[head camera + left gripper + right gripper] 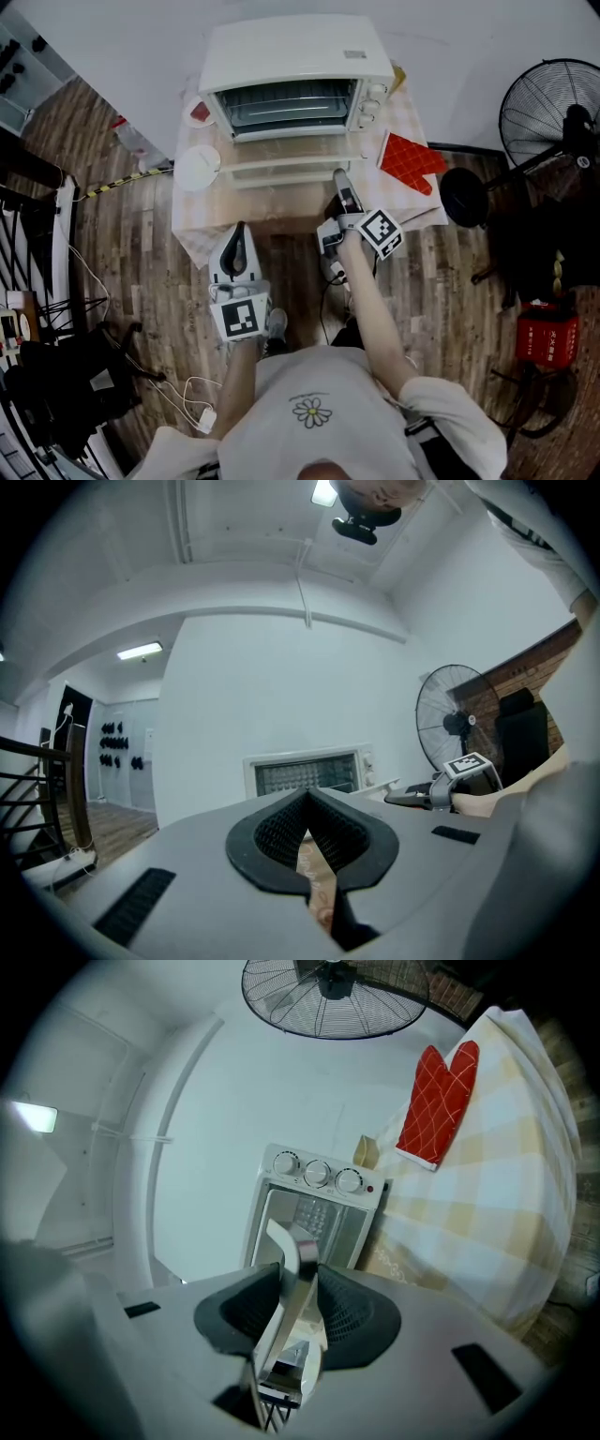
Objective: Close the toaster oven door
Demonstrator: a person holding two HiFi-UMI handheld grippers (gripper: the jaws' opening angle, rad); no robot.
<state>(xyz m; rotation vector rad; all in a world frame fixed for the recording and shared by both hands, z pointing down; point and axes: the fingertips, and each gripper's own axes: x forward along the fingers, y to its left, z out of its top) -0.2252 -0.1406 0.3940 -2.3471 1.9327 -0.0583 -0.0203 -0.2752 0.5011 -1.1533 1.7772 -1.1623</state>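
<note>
Right gripper view: R tongs [299,1277] pinch handle [292,1241] of open toaster oven door [291,161], toaster oven [295,52] just beyond on counter [272,204]; L tongs [307,801] pressed together, empty, well short of door.

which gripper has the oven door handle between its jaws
The right gripper: the metal door handle sits between its jaws. The left gripper is well back from the toaster oven, jaws together on nothing.
</note>
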